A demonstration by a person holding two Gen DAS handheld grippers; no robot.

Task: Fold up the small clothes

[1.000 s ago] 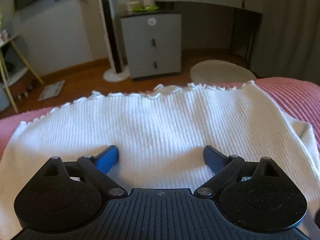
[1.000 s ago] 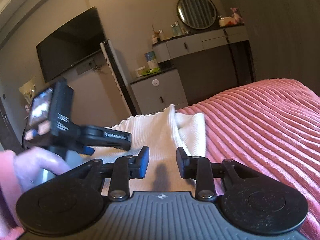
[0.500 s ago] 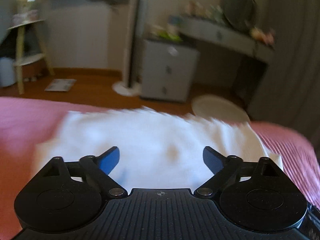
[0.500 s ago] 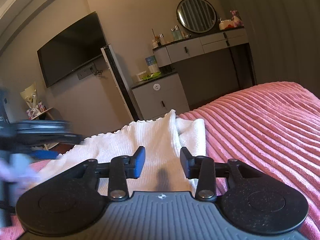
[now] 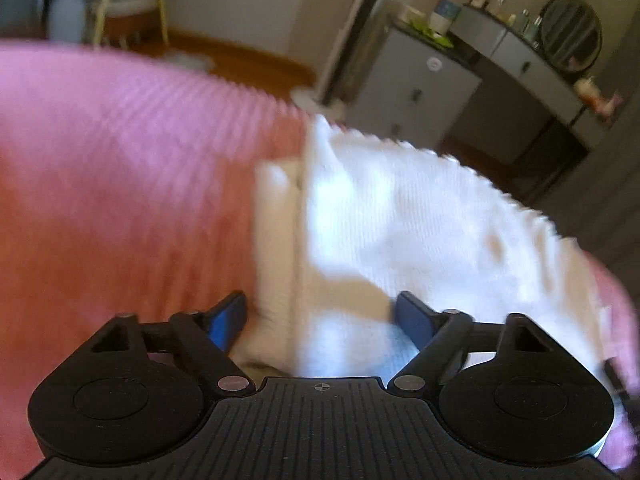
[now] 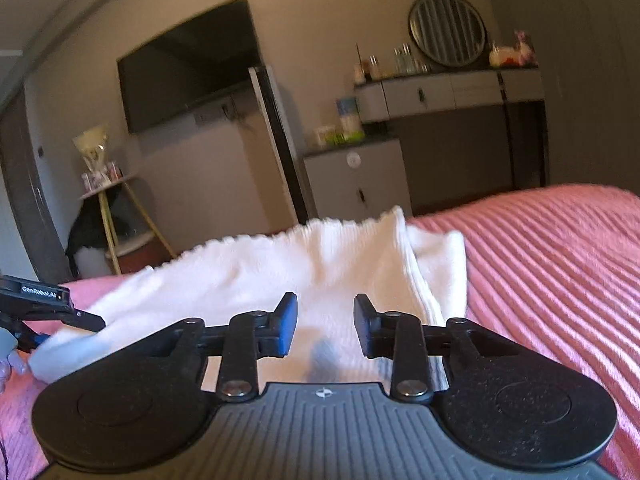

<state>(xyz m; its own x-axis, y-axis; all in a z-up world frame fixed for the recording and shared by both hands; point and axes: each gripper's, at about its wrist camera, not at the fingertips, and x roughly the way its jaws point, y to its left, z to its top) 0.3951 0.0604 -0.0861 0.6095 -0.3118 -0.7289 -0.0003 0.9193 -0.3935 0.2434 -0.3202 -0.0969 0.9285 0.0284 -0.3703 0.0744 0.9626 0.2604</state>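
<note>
White ribbed knit top (image 6: 320, 264), frilled along its far hem, lies on the pink ribbed bedspread (image 6: 552, 264). Its right side is folded in, with a sleeve layer showing just beside the fold. Left view is blurred; there the top (image 5: 400, 216) runs across to the right, with a cream folded edge on its left.

My left gripper (image 5: 320, 320) is over the top's left edge, jaws wide and just been closing a little, cloth between them; pads not pressing it as far as I can see. My right gripper (image 6: 325, 330) hangs low over the top's near part, jaws partly open, just narrowing, gripping nothing.

Since a second ago, my left gripper has swung from the middle of the top to its left edge. In the right view it now shows only at the far left (image 6: 44, 308).
</note>
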